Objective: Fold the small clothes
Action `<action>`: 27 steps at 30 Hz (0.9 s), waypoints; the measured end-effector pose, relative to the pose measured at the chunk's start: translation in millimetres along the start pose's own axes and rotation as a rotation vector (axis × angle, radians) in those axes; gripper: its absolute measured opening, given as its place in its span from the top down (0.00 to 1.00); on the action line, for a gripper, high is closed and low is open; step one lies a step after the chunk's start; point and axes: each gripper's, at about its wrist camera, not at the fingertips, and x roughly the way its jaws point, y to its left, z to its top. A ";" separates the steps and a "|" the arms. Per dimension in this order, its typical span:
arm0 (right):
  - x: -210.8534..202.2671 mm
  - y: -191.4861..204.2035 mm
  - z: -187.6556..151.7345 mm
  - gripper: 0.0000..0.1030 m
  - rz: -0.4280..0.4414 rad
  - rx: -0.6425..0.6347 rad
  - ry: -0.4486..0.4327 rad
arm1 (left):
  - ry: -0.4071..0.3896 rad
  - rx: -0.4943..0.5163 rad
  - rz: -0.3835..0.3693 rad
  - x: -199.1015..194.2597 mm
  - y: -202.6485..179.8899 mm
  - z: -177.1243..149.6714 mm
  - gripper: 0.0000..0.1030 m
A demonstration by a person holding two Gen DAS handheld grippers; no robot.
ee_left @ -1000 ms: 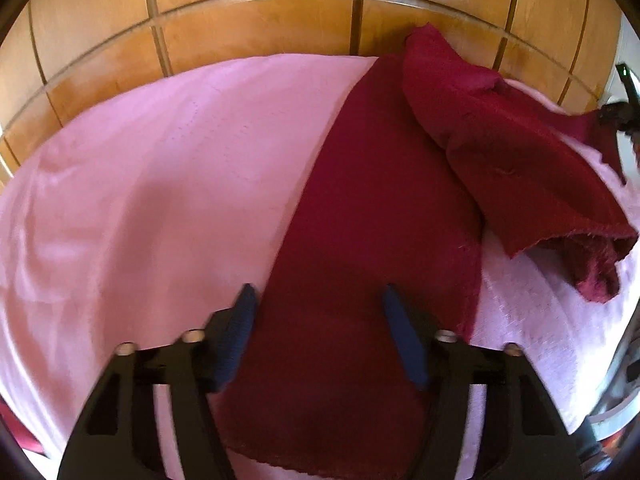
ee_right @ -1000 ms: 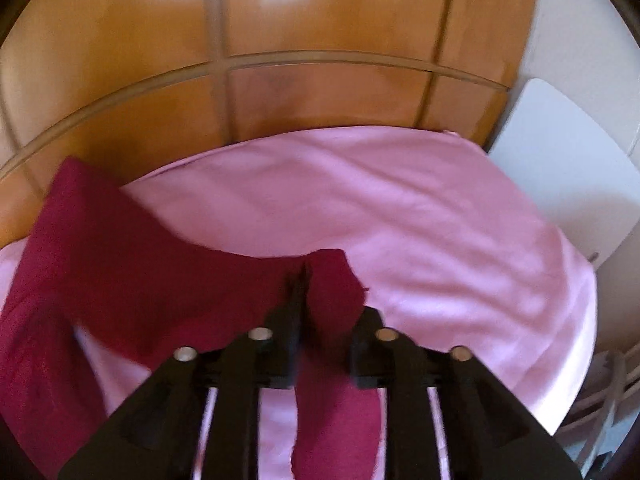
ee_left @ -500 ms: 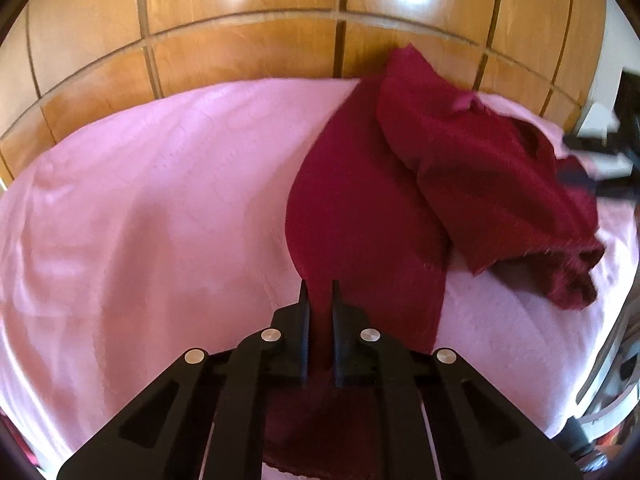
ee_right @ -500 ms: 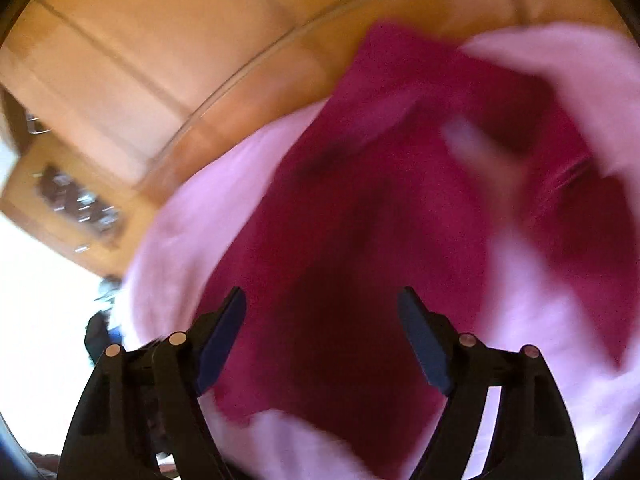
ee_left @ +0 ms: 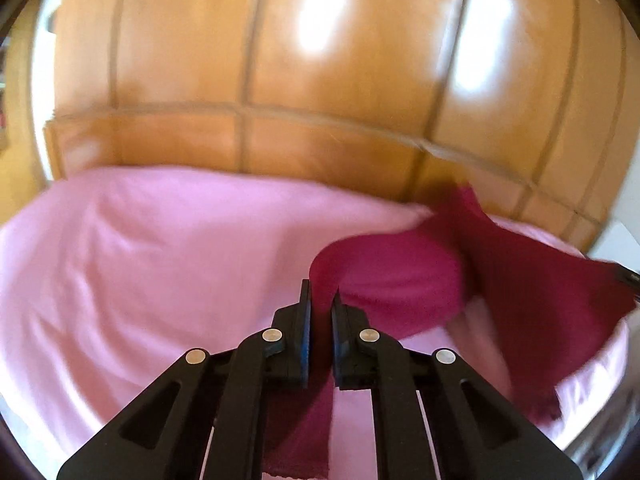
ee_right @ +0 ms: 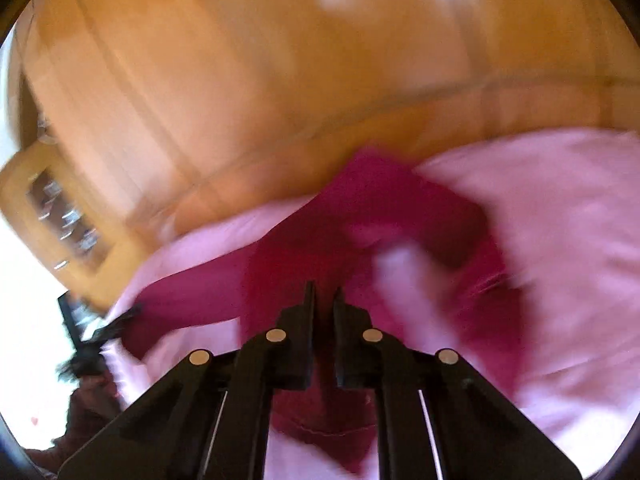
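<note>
1. The left gripper [ee_left: 321, 300] is closed on an edge of the dark red garment [ee_left: 400, 280], the cloth pinched between its jaws and hanging below them, off the pink bedsheet [ee_left: 160, 260].
2. The right gripper [ee_right: 323, 298] has just clamped shut – it appears to grip another part of the same garment [ee_right: 360, 208], though blur makes that contact hard to confirm.
3. Most of the garment is lifted in a sagging loop between the two grips; its far end rests on the sheet near the wooden headboard [ee_left: 320, 80].
4. Risk: a shallow pinch could slip as the cloth tightens, dropping a corner – or uneven pulling could twist the fold.
5. Count: one garment, two grippers, one sheet, one headboard.
</note>
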 end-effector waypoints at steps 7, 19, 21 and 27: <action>3.1 -84.8 8.5 0.94 -0.495 0.019 -0.037 | -0.014 -0.060 0.276 28.7 56.8 48.3 0.93; 28.5 -81.8 -13.1 0.34 -0.554 -0.076 0.000 | 0.062 -0.105 0.327 46.2 52.8 19.3 0.60; 30.5 -51.5 -26.4 0.34 -0.402 -0.125 0.046 | 0.068 -0.113 0.289 41.4 47.8 7.4 0.59; 79.2 58.2 -118.5 0.34 -0.135 -0.465 0.347 | 0.139 -0.116 0.200 44.1 27.1 -25.2 0.59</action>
